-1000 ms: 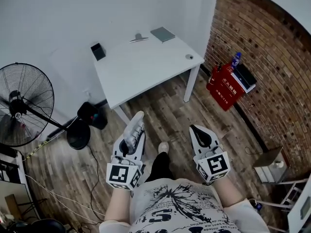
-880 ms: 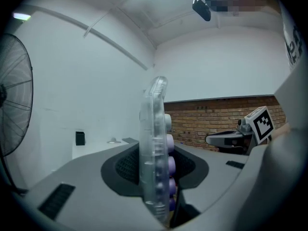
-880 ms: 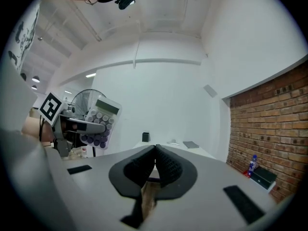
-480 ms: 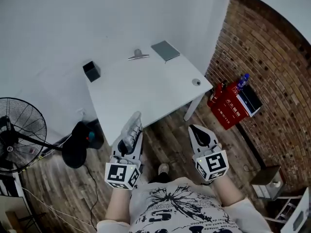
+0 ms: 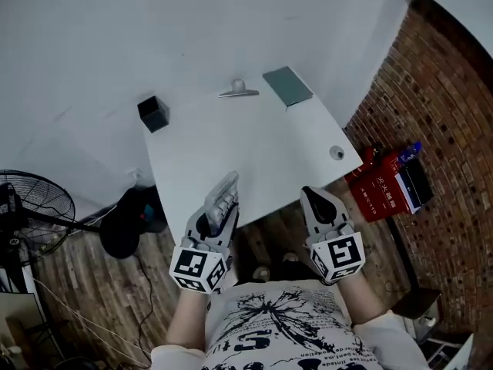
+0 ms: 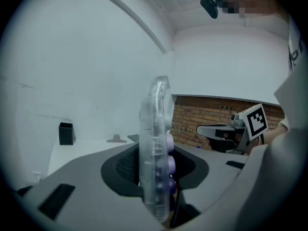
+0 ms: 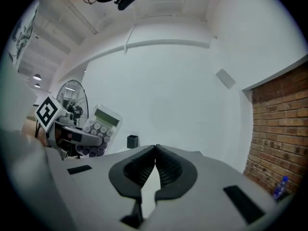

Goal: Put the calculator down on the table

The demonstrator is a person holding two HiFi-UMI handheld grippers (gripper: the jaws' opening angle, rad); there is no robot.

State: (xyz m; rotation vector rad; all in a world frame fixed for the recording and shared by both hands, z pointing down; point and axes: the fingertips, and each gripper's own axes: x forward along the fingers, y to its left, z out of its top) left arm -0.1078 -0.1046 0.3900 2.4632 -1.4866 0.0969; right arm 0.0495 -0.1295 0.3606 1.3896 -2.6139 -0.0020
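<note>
The small round tabletop item (image 5: pixel 337 153) seems too tiny to identify.

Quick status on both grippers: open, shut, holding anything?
Left gripper: shut on the calculator, which stands on edge between its jaws.
Right gripper: shut, nothing between the jaws.

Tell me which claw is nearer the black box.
Left. The left claw, gripping the calculator, is at the near edge of the table, right of the black box; the right claw sits farther right.
</note>
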